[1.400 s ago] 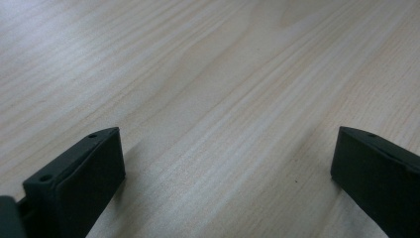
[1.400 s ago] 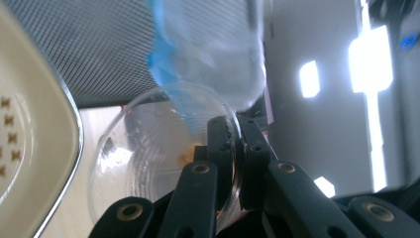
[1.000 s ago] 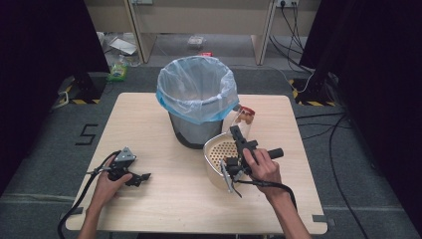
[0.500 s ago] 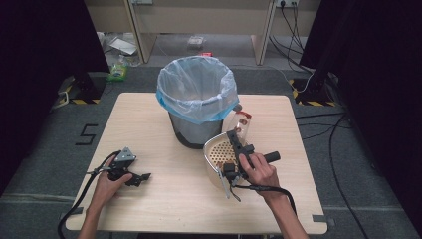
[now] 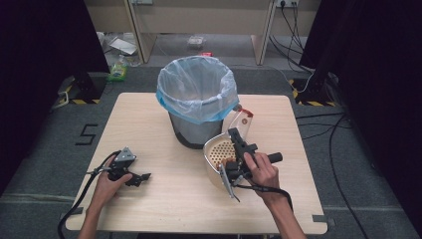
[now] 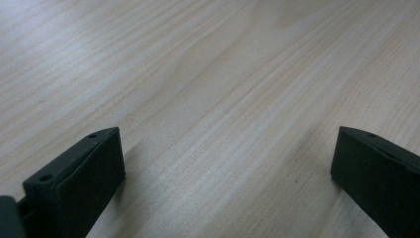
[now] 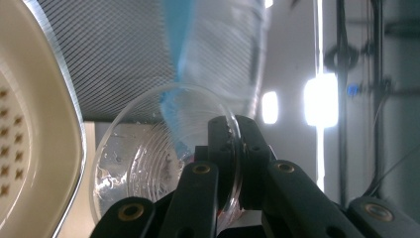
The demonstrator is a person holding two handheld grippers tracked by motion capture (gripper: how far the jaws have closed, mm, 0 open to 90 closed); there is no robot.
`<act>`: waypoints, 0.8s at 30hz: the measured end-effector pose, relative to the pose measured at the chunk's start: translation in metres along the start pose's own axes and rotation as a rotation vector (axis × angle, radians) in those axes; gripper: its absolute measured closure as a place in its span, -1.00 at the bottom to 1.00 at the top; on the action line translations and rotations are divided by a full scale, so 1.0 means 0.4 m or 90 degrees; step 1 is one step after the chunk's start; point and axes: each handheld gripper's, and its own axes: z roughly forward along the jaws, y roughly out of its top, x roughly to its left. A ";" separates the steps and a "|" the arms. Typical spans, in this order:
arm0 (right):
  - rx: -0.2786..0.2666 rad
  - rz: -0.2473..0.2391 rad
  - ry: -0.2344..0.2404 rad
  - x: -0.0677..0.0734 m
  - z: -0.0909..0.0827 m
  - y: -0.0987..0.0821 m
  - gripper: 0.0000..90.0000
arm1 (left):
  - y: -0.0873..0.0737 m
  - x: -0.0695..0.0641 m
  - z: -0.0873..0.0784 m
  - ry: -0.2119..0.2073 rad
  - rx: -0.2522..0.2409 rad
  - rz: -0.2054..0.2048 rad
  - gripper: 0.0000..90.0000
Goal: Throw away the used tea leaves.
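On desk (image 5: 149, 119), right of centre: right gripper (image 7: 233, 144) clamped on rim of clear plastic lid (image 7: 148, 163), lid held on edge just beside mesh bin (image 5: 191, 130) lined with blue-rimmed clear bag (image 5: 196, 92). Cream perforated basket (image 5: 219, 154) beside lid, close to right hand (image 5: 261, 172). Left gripper (image 6: 225, 163) near front-left desk edge, jaws wide apart, nothing between, low over bare wood.

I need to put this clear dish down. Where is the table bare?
Bare table left of the bin, and along the near edge between both hands. Crowded on the right, where the cream basket sits against the bin.
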 end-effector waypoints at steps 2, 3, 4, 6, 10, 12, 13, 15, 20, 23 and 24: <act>-0.007 0.005 0.018 -0.001 0.002 -0.001 0.94 | 0.000 0.000 0.000 0.000 0.000 0.000 -1.00; -0.005 0.030 0.019 -0.008 0.002 -0.005 0.94 | 0.000 0.000 0.000 0.000 0.000 0.000 -1.00; 0.001 0.061 0.017 -0.016 0.002 -0.012 0.94 | 0.000 0.000 0.000 0.000 0.000 0.000 -1.00; 0.002 0.102 0.034 -0.027 0.004 -0.023 0.94 | 0.000 0.000 0.000 0.000 0.000 0.000 -1.00; 0.006 0.221 0.069 -0.049 0.012 -0.050 0.94 | 0.000 0.000 0.000 0.000 0.000 0.000 -1.00; 0.010 0.295 0.091 -0.060 0.020 -0.067 0.94 | 0.000 0.000 0.000 0.000 0.000 0.000 -1.00; 0.012 0.330 0.101 -0.064 0.023 -0.074 0.94 | 0.000 0.000 0.000 0.000 0.000 0.000 -1.00; 0.018 0.395 0.127 -0.074 0.032 -0.092 0.94 | 0.000 0.000 0.000 0.000 0.000 0.000 -1.00; 0.033 0.534 0.176 -0.092 0.054 -0.136 0.94 | 0.000 0.000 0.000 0.000 0.000 0.000 -1.00; 0.044 0.605 0.203 -0.096 0.066 -0.163 0.94 | 0.000 0.000 0.000 0.000 0.000 0.000 -1.00; 0.046 0.627 0.208 -0.098 0.069 -0.173 0.94 | 0.000 0.000 0.000 0.000 0.000 0.000 -1.00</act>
